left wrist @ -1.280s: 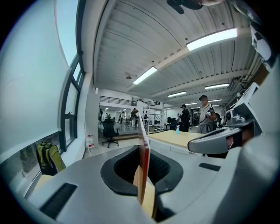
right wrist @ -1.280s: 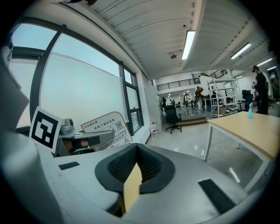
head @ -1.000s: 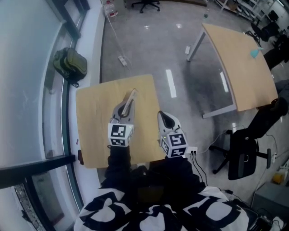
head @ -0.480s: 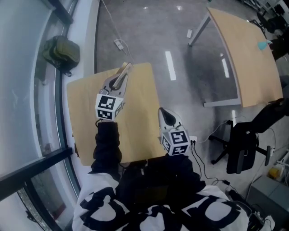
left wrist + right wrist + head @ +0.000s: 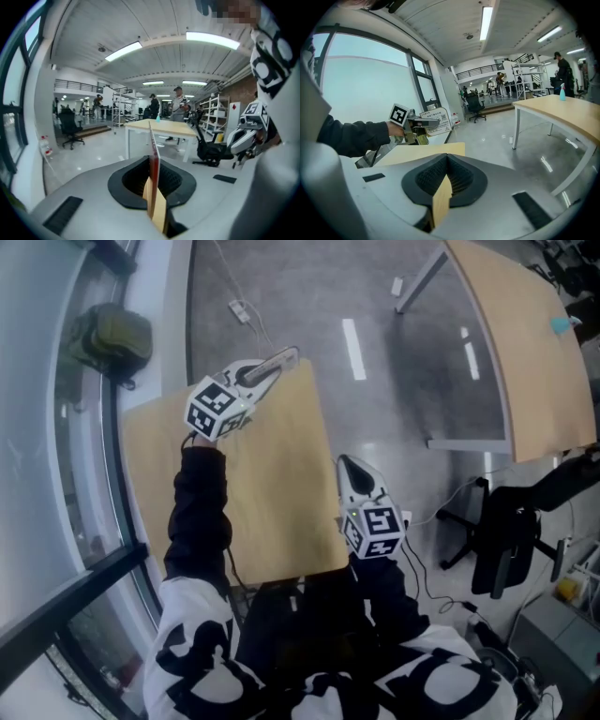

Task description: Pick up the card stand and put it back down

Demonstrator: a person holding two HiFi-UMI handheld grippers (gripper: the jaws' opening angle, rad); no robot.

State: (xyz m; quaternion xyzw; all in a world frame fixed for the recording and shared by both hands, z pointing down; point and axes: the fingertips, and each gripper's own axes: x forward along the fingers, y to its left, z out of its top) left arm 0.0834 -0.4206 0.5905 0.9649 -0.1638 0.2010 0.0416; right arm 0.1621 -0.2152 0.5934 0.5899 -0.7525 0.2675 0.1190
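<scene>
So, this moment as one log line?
left gripper: shut on card stand, above table | right gripper: shut, empty

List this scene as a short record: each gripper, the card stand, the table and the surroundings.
left gripper: shut on the card stand, at the table's far edge
card stand: clamped in the left jaws, apparently held off the table
right gripper: shut, nothing between its jaws, by the table's right edge
table: small, wooden top
surroundings: larger table, office chair, green bag by the window
</scene>
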